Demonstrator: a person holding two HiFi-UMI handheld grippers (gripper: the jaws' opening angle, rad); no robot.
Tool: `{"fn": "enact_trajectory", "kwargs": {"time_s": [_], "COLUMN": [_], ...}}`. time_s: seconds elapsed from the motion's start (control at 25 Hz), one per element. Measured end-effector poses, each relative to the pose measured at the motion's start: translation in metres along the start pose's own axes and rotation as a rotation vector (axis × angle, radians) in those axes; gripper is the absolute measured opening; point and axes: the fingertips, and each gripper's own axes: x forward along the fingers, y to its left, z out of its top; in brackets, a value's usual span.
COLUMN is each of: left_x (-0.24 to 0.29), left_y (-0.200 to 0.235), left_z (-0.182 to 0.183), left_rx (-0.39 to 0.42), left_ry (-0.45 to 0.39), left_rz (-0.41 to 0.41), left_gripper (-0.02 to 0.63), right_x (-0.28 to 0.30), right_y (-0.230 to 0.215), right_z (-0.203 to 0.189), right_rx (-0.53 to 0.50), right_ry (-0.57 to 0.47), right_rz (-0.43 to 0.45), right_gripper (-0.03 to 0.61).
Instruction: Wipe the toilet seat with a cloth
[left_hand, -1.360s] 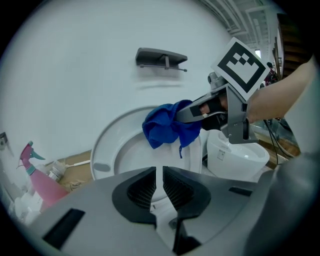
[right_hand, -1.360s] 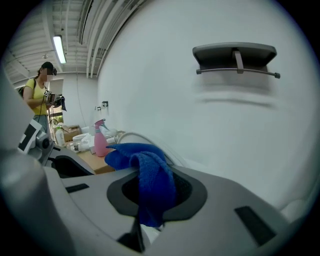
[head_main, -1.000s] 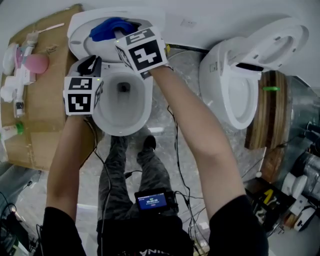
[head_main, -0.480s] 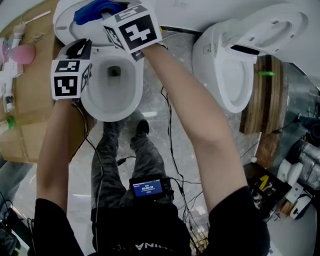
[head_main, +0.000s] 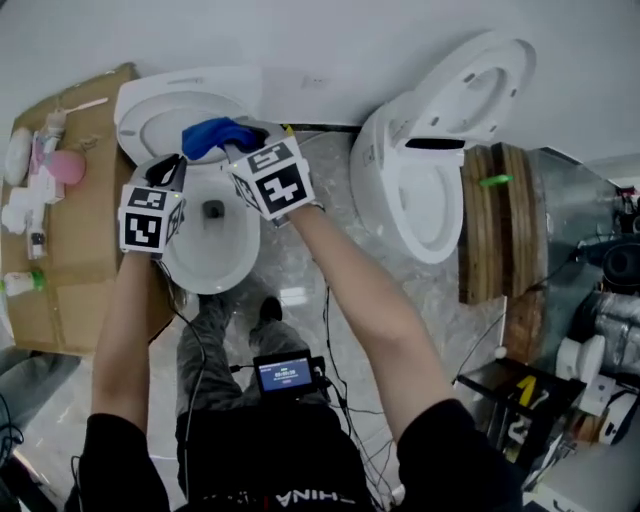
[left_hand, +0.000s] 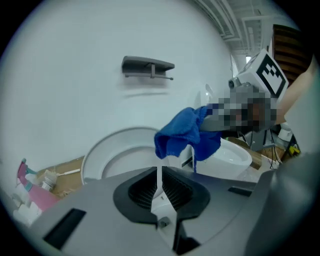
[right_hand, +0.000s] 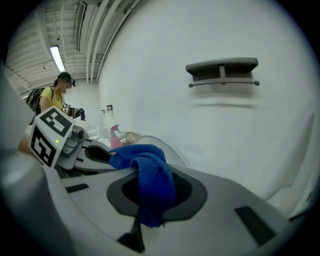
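Observation:
The left toilet's seat and lid (head_main: 160, 100) stand raised against the wall above the open bowl (head_main: 205, 275). My right gripper (head_main: 238, 148) is shut on a blue cloth (head_main: 212, 135), which hangs bunched before the raised seat's lower right part. From the right gripper view, the cloth (right_hand: 150, 175) fills the jaws of the right gripper (right_hand: 150, 192). My left gripper (head_main: 172, 168) hovers over the bowl's left rim. Its jaws have just closed a little further to a thin slit, with nothing between them. The left gripper view shows the left gripper (left_hand: 160, 172), the cloth (left_hand: 182, 132) and the raised seat (left_hand: 115, 155).
A second toilet (head_main: 420, 190) with its lid up (head_main: 475, 85) stands to the right. Cardboard (head_main: 70, 250) on the left carries bottles and a pink item (head_main: 65, 165). Cables cross the floor. A grey bracket (left_hand: 147, 65) hangs on the wall. A person (right_hand: 55, 97) stands far off.
The right gripper has carried the cloth from the middle of the raised seat toward its lower right side. The left gripper has lifted slightly. The head view has shifted.

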Motion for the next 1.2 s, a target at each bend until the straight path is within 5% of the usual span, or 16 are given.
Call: {"fn": "enact_trajectory", "kwargs": {"time_s": [0.32,0.96,1.2], "left_x": [-0.076,-0.219,-0.265], "left_y": [-0.027,-0.084,-0.091], "left_z": [0.044,0.015,-0.008], "left_rx": [0.01,-0.109,-0.072], "left_ry": [-0.03,-0.032,-0.049], "left_rz": [-0.023,-0.196,-0.225], "left_gripper": [0.028,0.012,0.012], "right_x": [-0.089,-0.2,-0.219], "right_y": [0.02,0.102,0.158], "right_z": [0.006,-0.003,-0.026], "right_rx": [0.066,0.084,0.089], "right_ry": [-0.004,-0.014,0.004], "right_rz": [-0.023,0.003,-0.005], "right_gripper": [0.054,0.054,0.054]}}
